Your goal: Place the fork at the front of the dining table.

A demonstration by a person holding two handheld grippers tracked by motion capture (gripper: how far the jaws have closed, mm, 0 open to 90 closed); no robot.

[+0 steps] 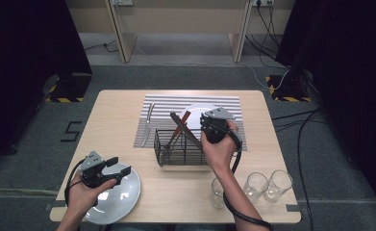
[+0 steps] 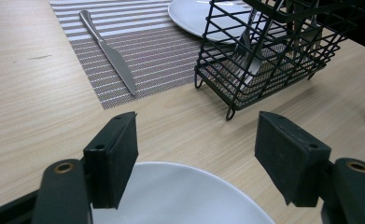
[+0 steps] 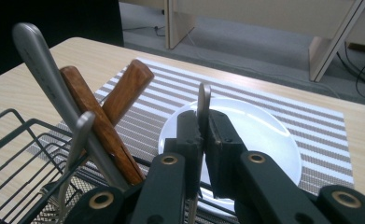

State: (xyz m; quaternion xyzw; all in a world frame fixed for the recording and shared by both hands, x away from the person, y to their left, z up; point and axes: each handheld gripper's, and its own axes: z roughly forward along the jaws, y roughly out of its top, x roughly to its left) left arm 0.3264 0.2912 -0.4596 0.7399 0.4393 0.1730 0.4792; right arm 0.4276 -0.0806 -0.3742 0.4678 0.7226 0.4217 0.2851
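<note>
Right gripper clamped on a utensil handle at the wire basket; left gripper spread over the near plate.

Nearest you, your left gripper (image 1: 114, 169) hangs with jaws apart over the near plate (image 1: 128, 192) at the table's near left edge; bare wood lies beyond it. Three glasses (image 1: 255, 185) crowd the near right edge. Mid-table, your right gripper (image 3: 203, 140) pinches a thin metal handle (image 3: 203, 100) upright above the black wire basket (image 1: 176, 149), close beside the wooden handles (image 3: 124, 91). Farther off, the knife (image 2: 109, 51) lies on the striped mat's (image 1: 159, 103) left side.
</note>
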